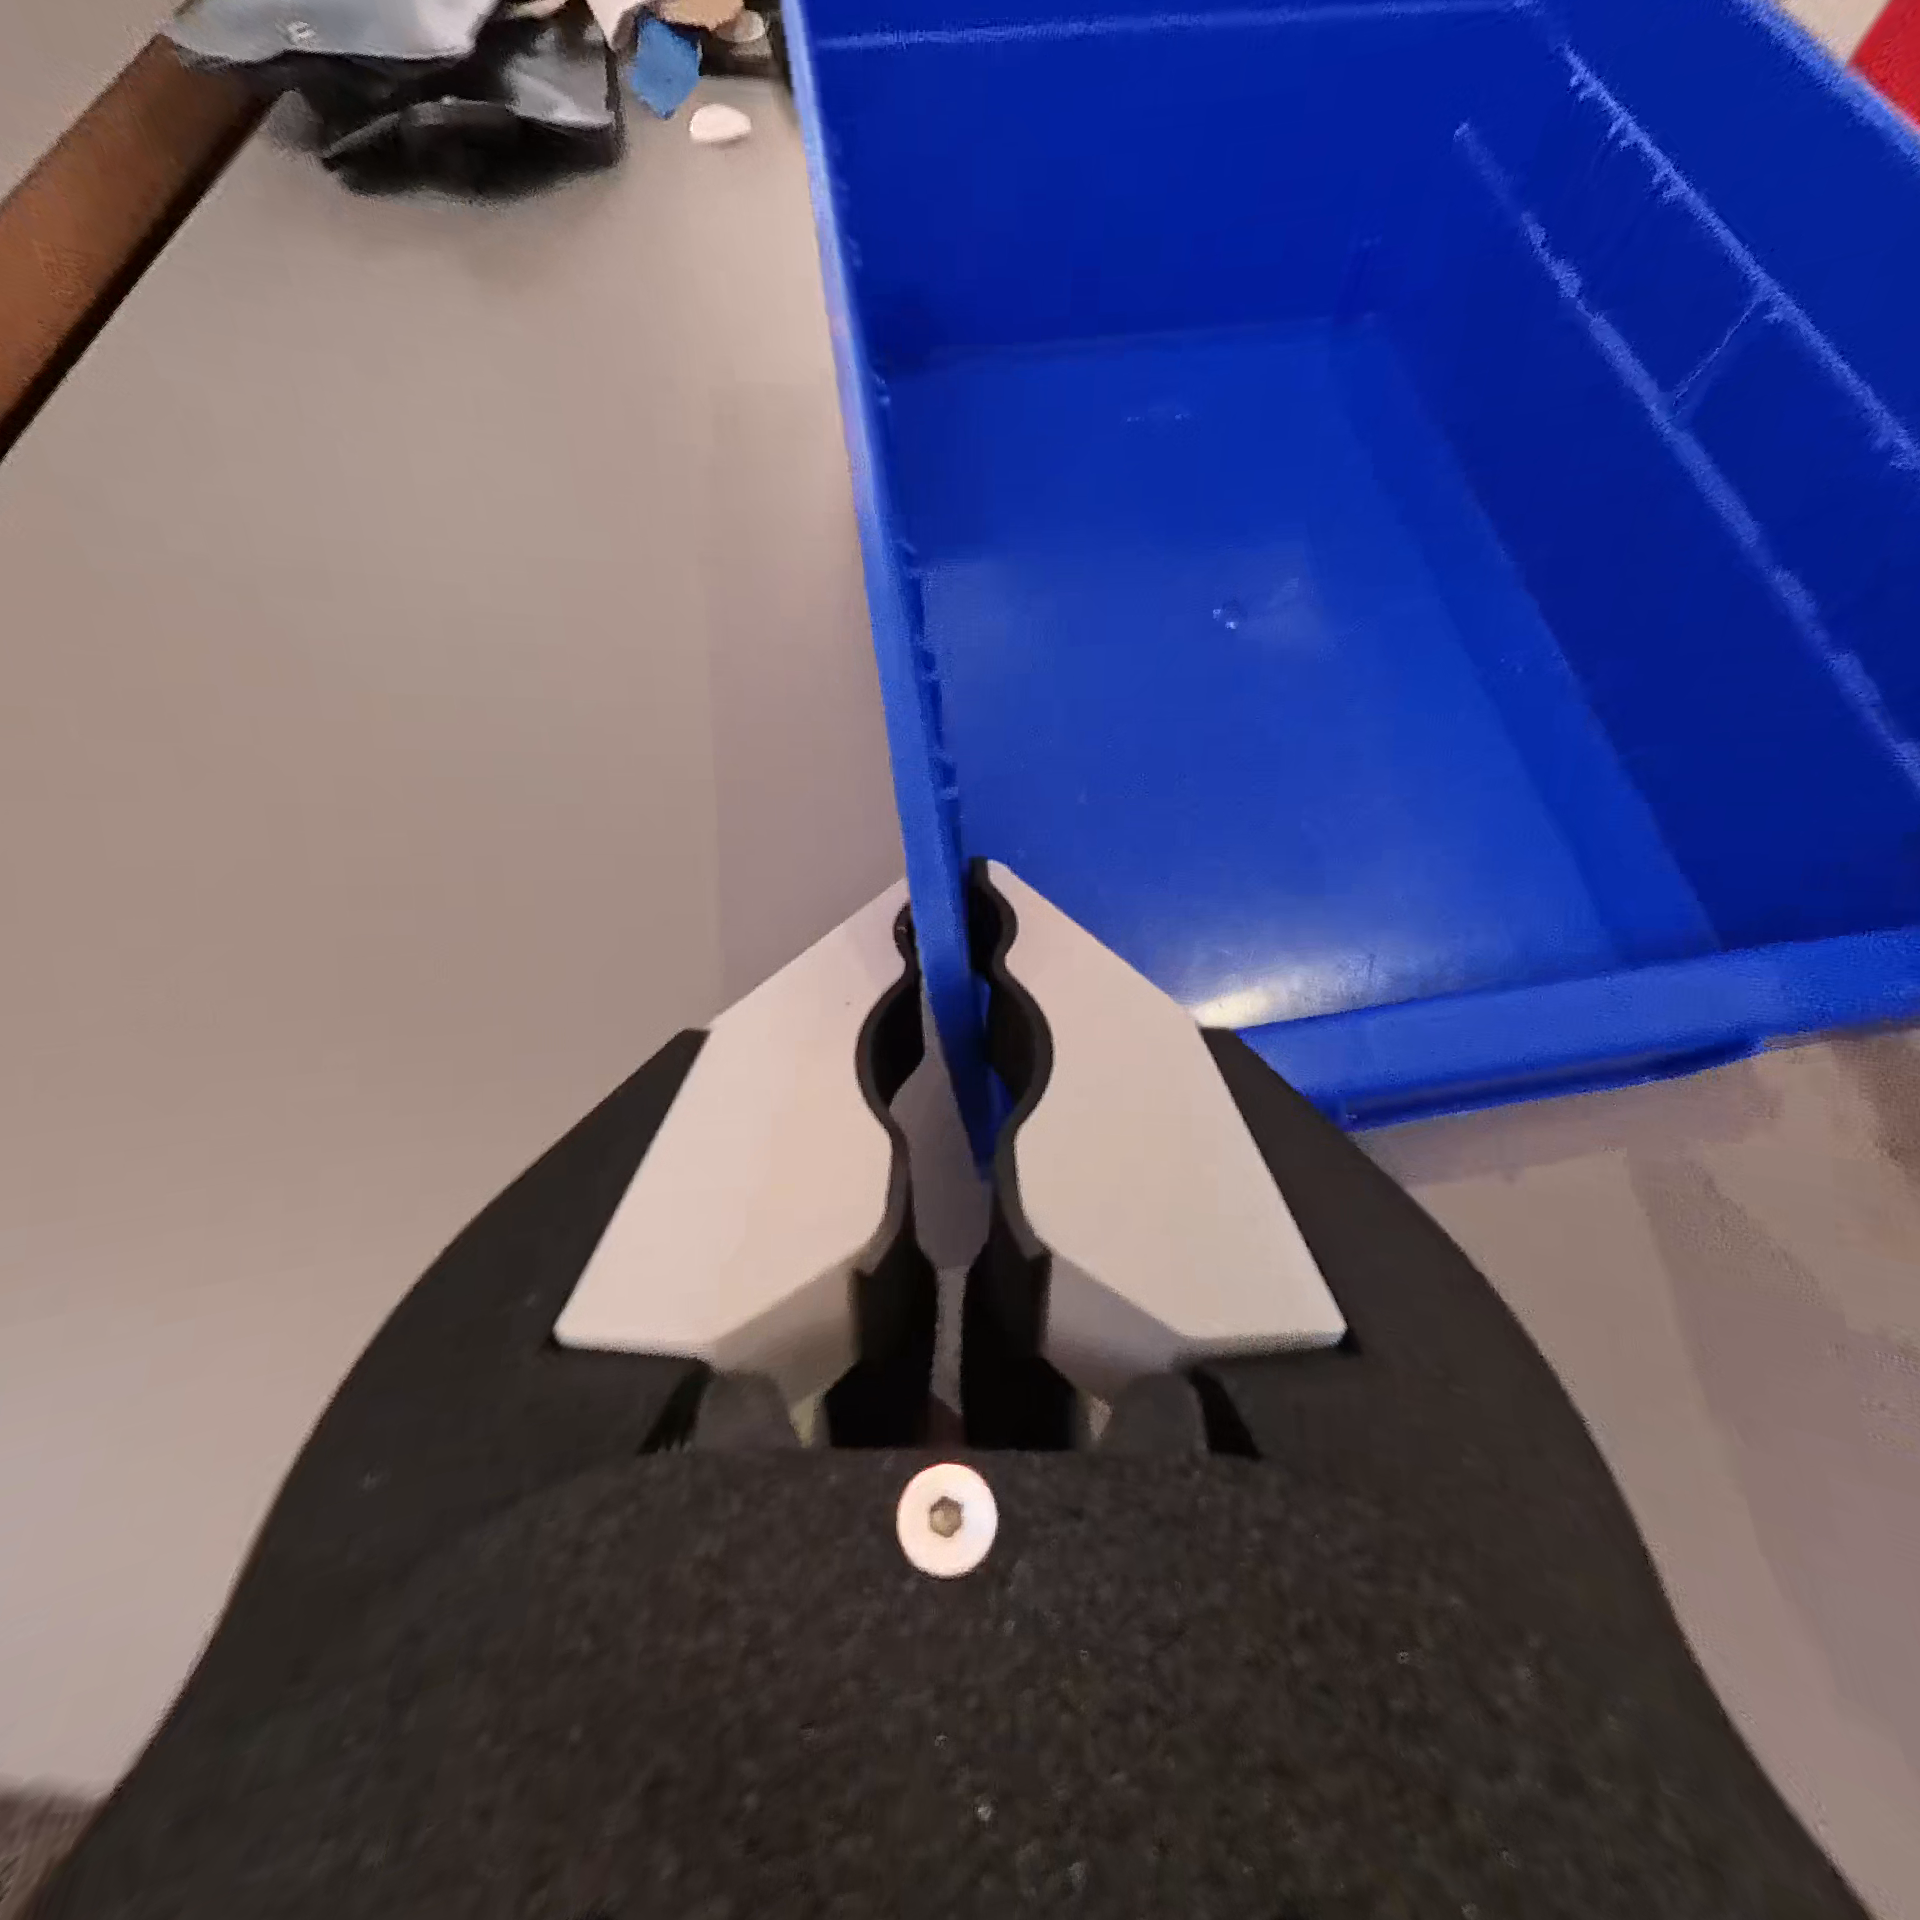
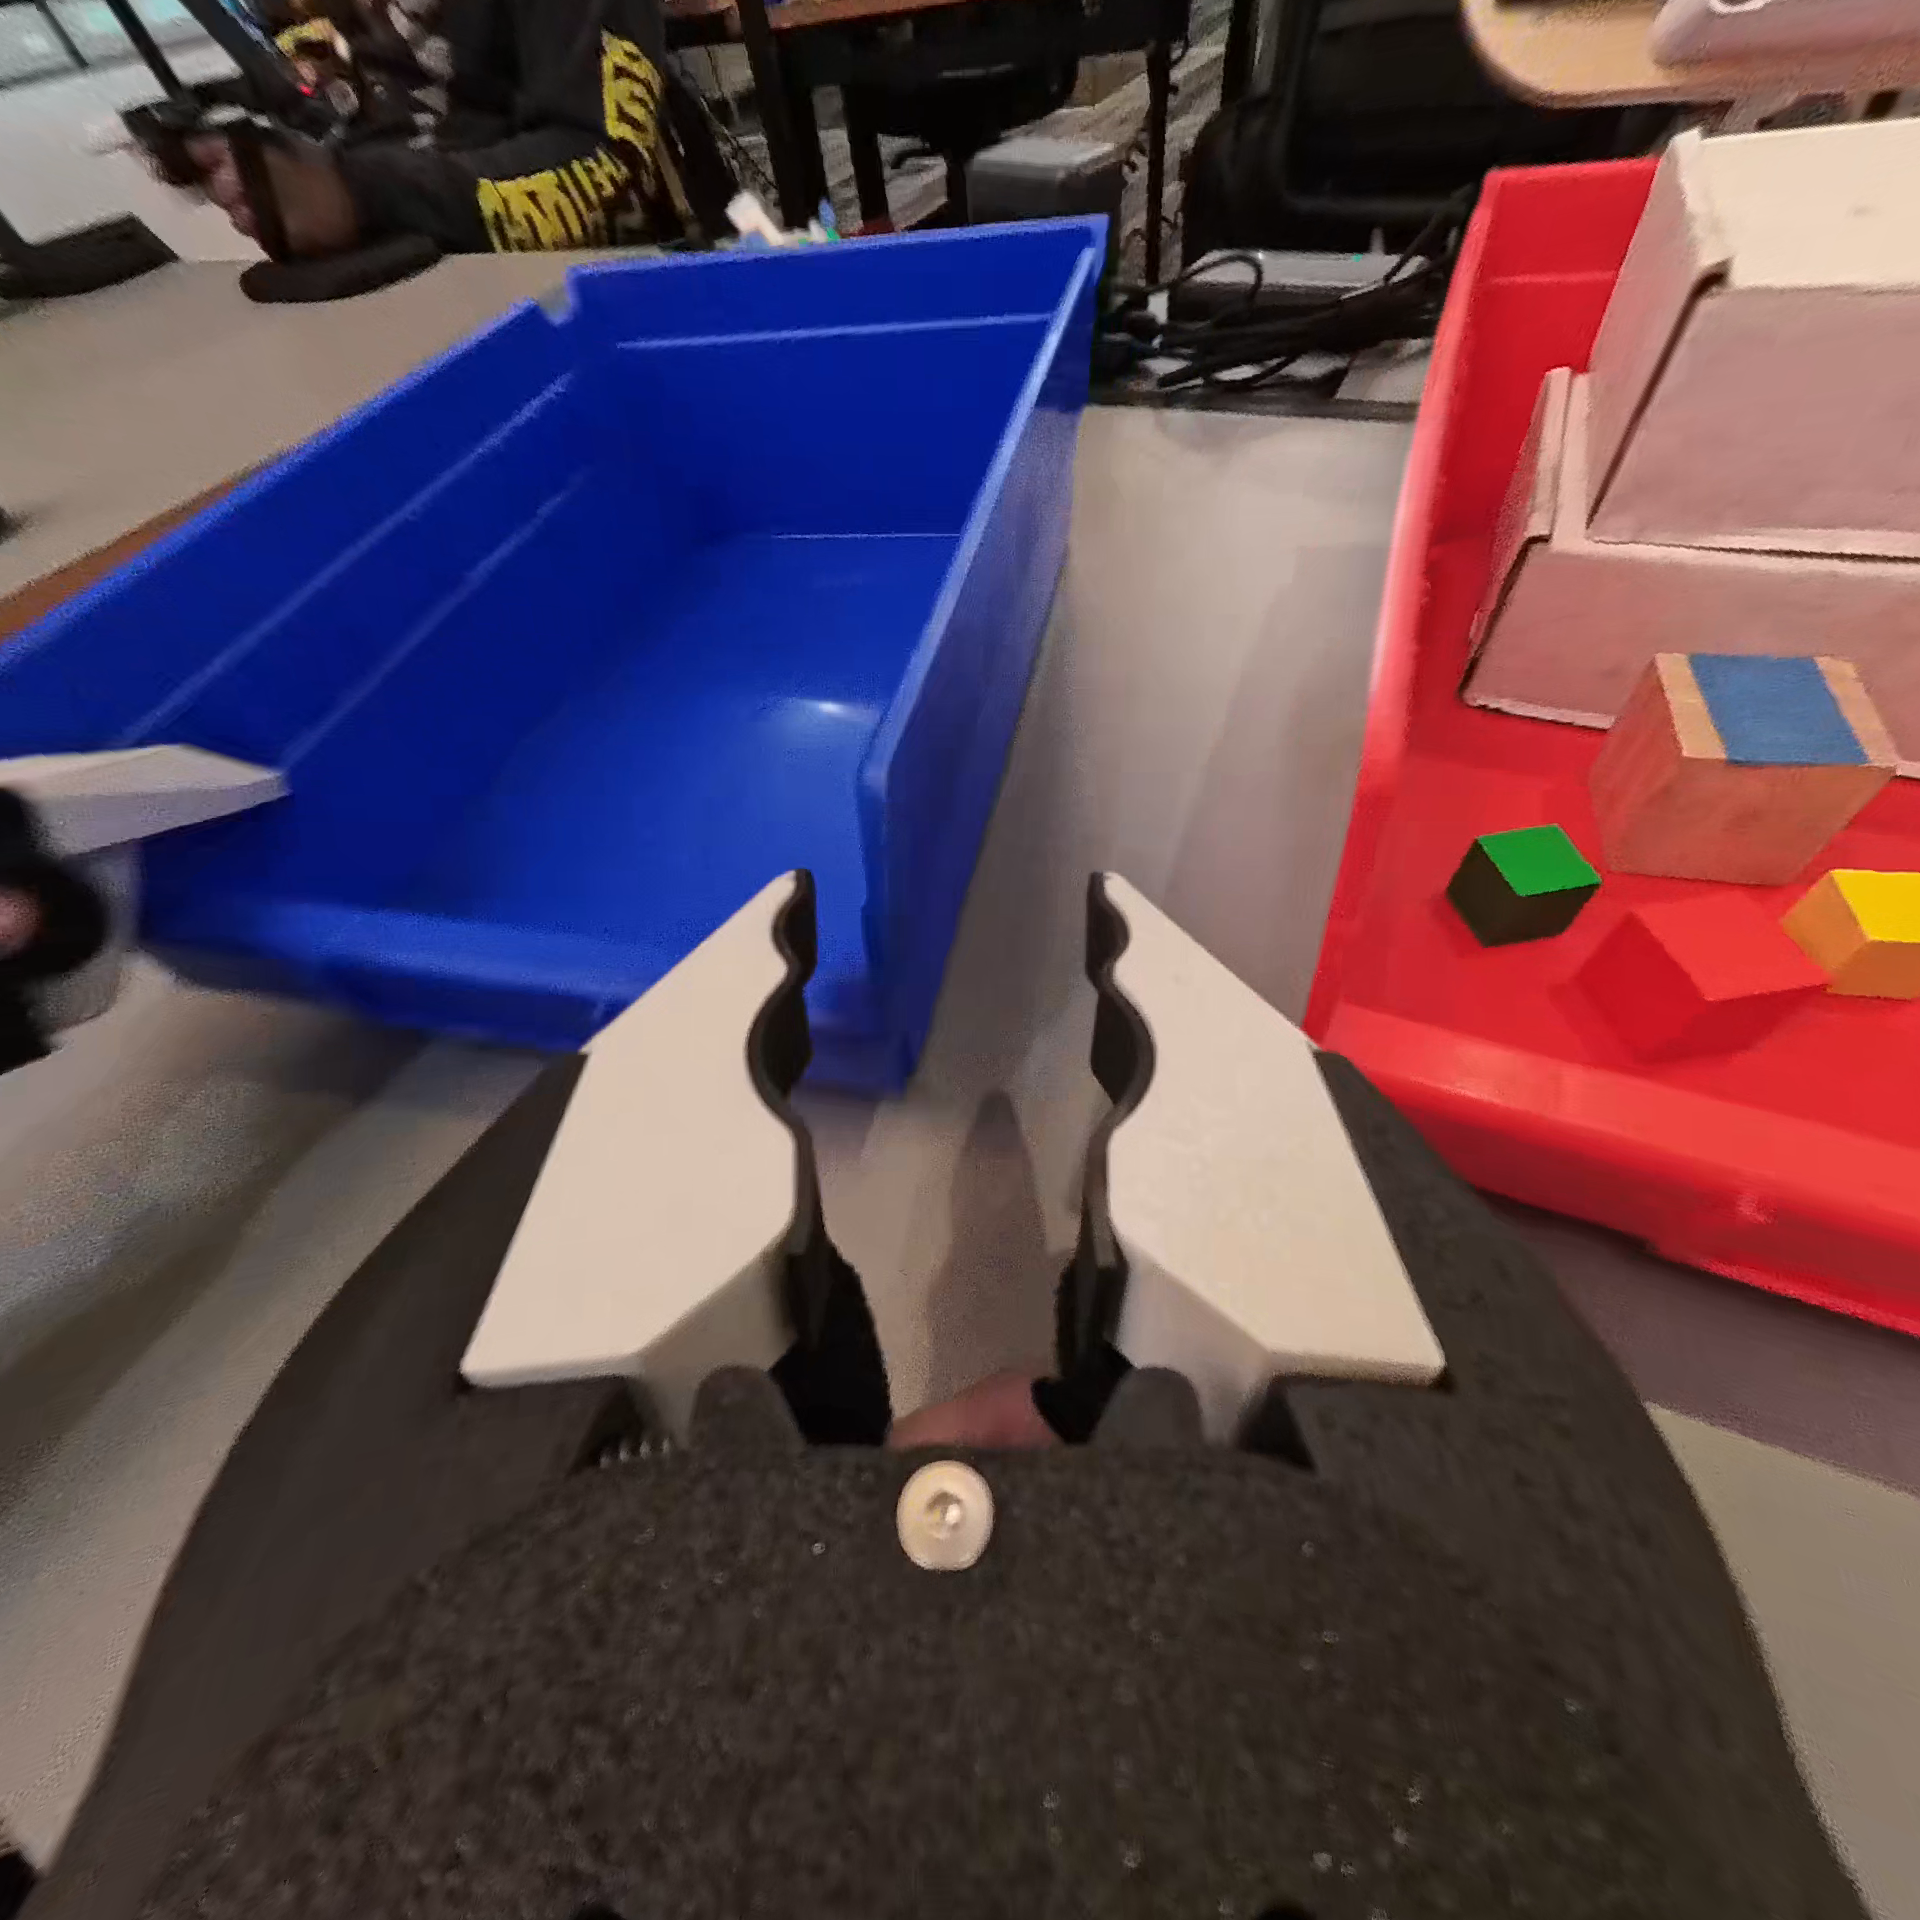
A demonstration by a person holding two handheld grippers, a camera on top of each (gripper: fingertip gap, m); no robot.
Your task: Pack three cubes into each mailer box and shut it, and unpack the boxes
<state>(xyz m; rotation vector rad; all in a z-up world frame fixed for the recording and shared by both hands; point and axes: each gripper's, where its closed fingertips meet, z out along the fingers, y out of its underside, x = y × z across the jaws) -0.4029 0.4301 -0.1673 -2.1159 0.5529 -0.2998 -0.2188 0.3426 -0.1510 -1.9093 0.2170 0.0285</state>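
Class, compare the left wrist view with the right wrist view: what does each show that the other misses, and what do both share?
Left only: the left gripper shut on the blue bin's wall.
Right only: the open right gripper, the red bin with white boxes, a wooden block, and green, red and yellow cubes.
Both: the empty blue bin on the table.

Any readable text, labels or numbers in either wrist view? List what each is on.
Yellow print on the dark garment behind the table: too blurred to read.
No writing visible on the blue bin, red bin, mailer boxes or cubes.
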